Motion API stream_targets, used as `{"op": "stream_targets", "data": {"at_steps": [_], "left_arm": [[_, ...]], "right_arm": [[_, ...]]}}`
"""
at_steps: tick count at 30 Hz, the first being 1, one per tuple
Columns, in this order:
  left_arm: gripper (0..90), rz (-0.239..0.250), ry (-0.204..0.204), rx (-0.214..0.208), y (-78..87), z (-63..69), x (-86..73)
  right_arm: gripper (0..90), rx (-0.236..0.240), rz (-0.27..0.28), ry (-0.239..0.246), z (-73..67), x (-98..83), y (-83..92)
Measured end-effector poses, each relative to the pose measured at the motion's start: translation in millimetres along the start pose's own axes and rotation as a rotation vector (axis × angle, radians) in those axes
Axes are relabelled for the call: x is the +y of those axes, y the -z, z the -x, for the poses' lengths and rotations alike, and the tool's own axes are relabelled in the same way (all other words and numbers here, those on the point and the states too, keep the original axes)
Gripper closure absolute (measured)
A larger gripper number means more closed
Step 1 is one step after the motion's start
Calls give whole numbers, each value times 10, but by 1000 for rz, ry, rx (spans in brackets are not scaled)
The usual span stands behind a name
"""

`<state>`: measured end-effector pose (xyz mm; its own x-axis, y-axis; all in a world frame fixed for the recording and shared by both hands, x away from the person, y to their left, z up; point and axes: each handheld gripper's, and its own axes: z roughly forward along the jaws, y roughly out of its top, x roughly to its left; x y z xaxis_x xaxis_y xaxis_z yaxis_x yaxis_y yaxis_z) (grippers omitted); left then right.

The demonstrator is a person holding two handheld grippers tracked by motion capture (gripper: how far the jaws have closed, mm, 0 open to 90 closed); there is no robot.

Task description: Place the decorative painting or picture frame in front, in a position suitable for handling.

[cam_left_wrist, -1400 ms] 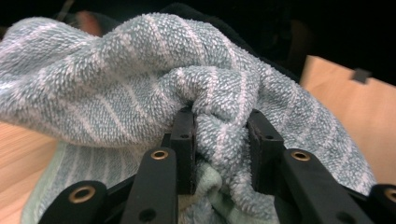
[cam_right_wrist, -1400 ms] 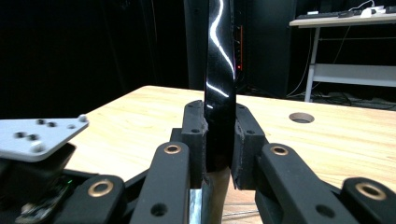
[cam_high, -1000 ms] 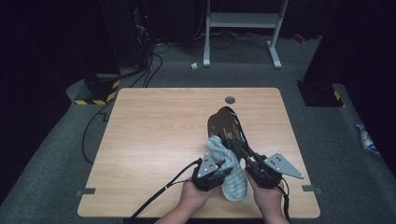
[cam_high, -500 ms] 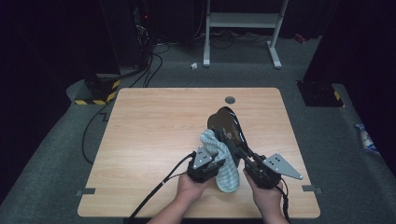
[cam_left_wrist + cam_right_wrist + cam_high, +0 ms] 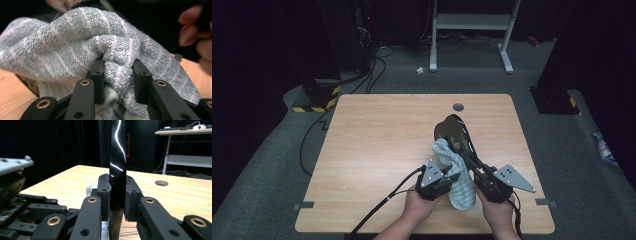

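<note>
High view: glossy black shoe point(image 5: 455, 133) on wooden table point(image 5: 377, 150), right of centre; striped grey-green towel point(image 5: 458, 180) draped at shoe's near end. Left gripper point(image 5: 446, 175) and right gripper point(image 5: 472, 167) meet there.

Left gripper view: left gripper point(image 5: 117, 80) jaws pinch fold of towel point(image 5: 75, 50). No writing legible.

Right gripper view: right gripper point(image 5: 117, 195) jaws clamp thin shiny edge of shoe point(image 5: 117, 155). No brand visible.

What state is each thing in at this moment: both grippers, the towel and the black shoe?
left gripper: shut on the towel
right gripper: shut on the black shoe
towel: bunched, a fold pinched between the jaws
black shoe: glossy, held at its edge, toe pointing away
table: bare wood
</note>
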<state>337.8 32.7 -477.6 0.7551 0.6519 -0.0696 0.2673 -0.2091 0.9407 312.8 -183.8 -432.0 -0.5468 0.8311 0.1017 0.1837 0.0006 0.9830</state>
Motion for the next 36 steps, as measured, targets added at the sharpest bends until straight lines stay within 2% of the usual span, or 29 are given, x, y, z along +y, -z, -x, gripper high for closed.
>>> {"op": "stream_targets", "data": {"at_steps": [7, 11, 15, 21, 23, 26, 31, 36], "left_arm": [[679, -91, 20, 41, -136, -158, -238], [679, -132, 59, 58, -176, -242, -318], [679, -139, 65, 86, -179, -320, -303], [680, -135, 90, 149, -194, -578, -249], [680, -147, 98, 185, -219, -690, -234], [680, -157, 111, 202, -241, -783, -226], [680, -175, 108, 193, -269, -773, -245], [680, -184, 77, 134, -252, -551, -265]], "right_arm": [[778, 0, 0, -12, 21, -1, 4], [778, 2, 0, -3, 9, -1, 2], [778, 3, 1, 5, -5, 0, -3], [778, 6, 0, 6, -12, -1, 2], [778, 7, 0, 5, -12, -2, 1], [778, 8, 0, 5, -7, -1, 1], [778, 7, 0, -1, 8, -2, 1], [778, 4, 1, -11, 17, -4, 5]]}}
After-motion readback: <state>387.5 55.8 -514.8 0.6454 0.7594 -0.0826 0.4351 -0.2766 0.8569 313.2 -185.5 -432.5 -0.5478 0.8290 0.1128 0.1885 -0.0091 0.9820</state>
